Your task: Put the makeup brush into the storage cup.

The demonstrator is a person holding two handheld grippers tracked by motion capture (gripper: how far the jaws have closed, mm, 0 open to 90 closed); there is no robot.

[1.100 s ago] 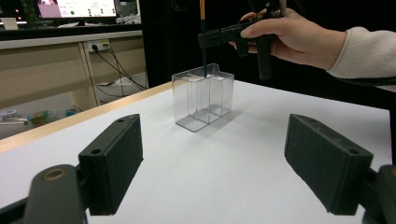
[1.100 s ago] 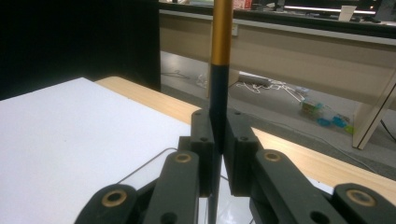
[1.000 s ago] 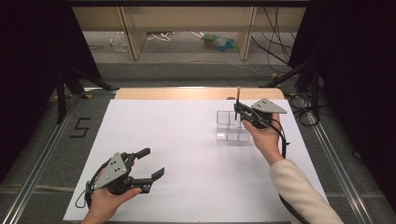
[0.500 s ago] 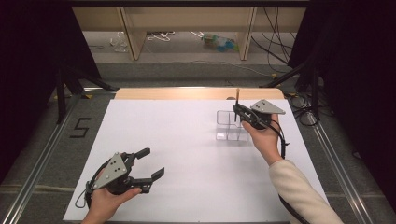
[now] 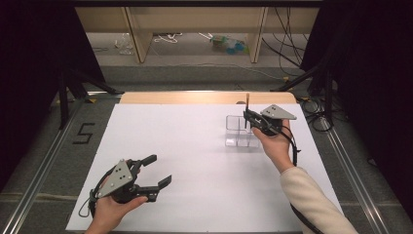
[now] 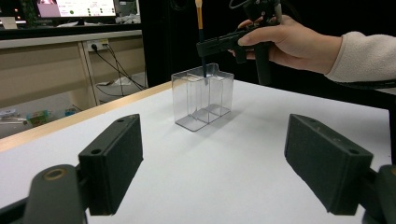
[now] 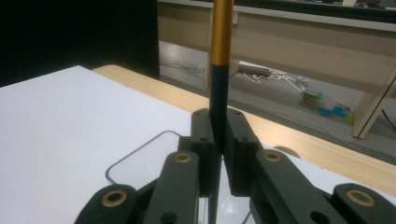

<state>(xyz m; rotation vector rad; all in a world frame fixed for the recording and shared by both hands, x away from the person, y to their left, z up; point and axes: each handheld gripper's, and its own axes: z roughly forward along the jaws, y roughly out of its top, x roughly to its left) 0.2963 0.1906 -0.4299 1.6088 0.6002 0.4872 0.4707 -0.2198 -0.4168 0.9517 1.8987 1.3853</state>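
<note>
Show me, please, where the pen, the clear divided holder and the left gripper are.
pen [image 7: 221, 56]: right gripper view, on its shaft above the jaws.
clear divided holder [image 6: 194, 105]: left gripper view, on its front wall.
left gripper [image 5: 157, 170]: high view, midway between its open jaws.

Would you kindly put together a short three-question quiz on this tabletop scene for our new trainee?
1. True or false: the right gripper is shut on the pen.
2. Multiple choice: the pen's lower end is (A) lying on the white table, (B) over or inside the clear organizer, (C) between the left gripper's jaws.
3. In a few words: how do the left gripper's jaws stand, and is anything between them?

Key
1. True; it holds the pen upright.
2. B; whether the tip touches the bottom cannot be told.
3. Wide open, with nothing between them, above the white table.
</note>
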